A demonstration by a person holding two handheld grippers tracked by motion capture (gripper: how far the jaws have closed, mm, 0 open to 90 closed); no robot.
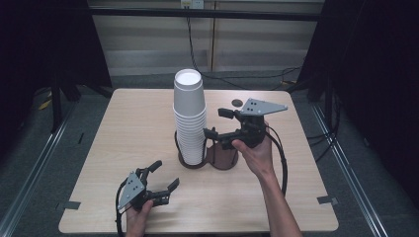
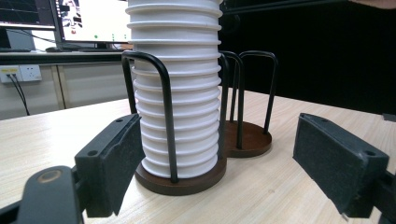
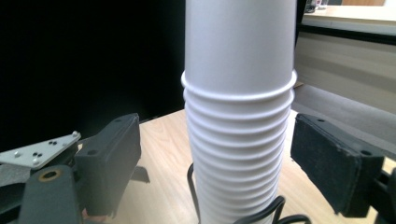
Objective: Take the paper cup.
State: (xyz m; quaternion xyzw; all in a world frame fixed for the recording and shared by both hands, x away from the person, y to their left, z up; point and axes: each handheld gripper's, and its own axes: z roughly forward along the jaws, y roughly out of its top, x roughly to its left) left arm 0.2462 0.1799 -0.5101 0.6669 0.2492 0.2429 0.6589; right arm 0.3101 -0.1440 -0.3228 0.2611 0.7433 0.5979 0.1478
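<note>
— Over the pale wooden table [image 1: 133,143], what does the high view show?

— A tall stack of white paper cups [image 1: 189,116] stands upright near the middle of the table, seated in a dark brown round holder with black wire hoops [image 1: 191,159]. A second, empty holder of the same kind [image 1: 223,156] sits just beside it on the right. The right gripper [image 1: 216,123], held in the person's right hand [image 1: 254,153], hangs level with the middle of the stack, jaws spread, none of them touching the cups. The left gripper [image 1: 164,176], in the left hand [image 1: 138,215], rests low near the table's front edge, well apart from the stack, jaws also parted.

— And the left gripper view?

— Its two black padded fingers [image 2: 112,158] stand wide apart with nothing between them. Ahead, the cup stack [image 2: 177,88] sits inside its wire hoops [image 2: 166,116] on the brown base [image 2: 187,182]; the empty holder [image 2: 250,137] is behind and to the right. A lit monitor [image 2: 93,21] glows beyond the table.

— The right gripper view?

— The spread fingers [image 3: 109,163] flank the stack [image 3: 240,116] without contact. A topmost cup rises above the nested rims. The other gripper's grey plate [image 3: 39,149] shows lower left.
</note>
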